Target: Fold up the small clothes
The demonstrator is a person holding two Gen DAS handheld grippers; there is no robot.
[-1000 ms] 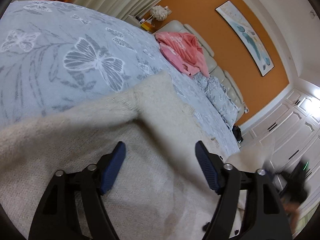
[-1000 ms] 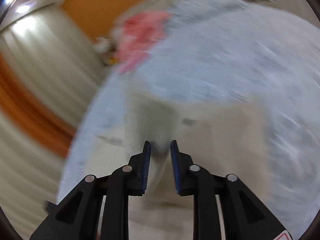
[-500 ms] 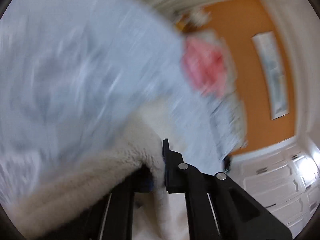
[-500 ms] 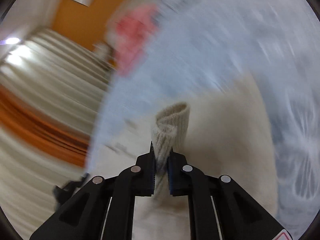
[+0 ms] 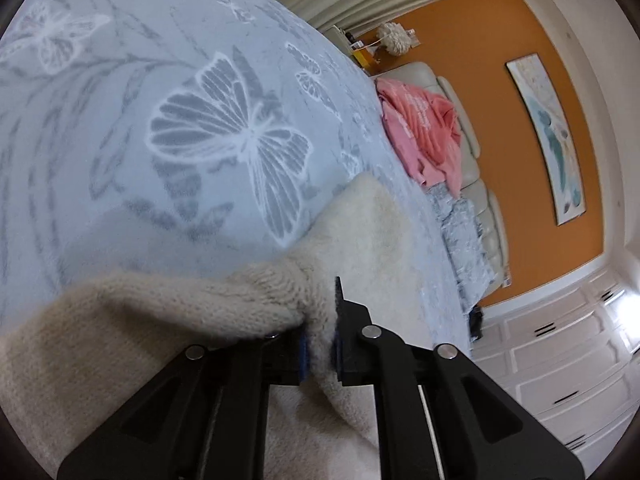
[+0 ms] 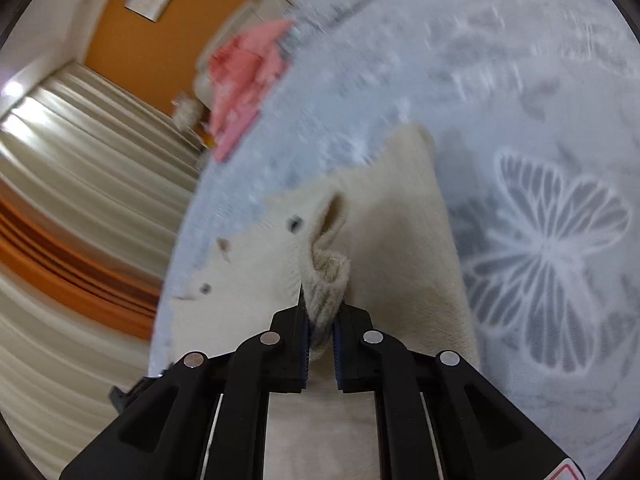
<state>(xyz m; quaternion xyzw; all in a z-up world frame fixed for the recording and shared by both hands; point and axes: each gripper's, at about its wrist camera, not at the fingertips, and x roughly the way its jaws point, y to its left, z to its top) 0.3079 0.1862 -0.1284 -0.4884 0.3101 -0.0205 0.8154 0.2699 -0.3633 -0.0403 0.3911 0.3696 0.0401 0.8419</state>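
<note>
both grippers clamped on one cream knit (image 6: 400, 264), lying on butterfly bedspread (image 5: 120, 120); l gripper (image 5: 320, 344) jaws closed on a thick fuzzy fold, cloth running off to its left and fwd past the tips; r gripper (image 6: 320, 340) jaws pinched on a ribbed cuff (image 6: 328, 280), rest of knit spread ahead and to both sides, long axis roughly away from the jaws; next fold prob. turns on carrying the held ends fwd over the flat part (a judgement only); can't tell which arm sits nearer the far edge; count: 1 knit, 3 or so small dark spots like buttons (image 6: 295, 223) near its left edge, 1 pink garment (image 5: 424, 128) well apart on sofa (image 5: 480, 208), 1 wall picture (image 5: 552, 136).
</note>
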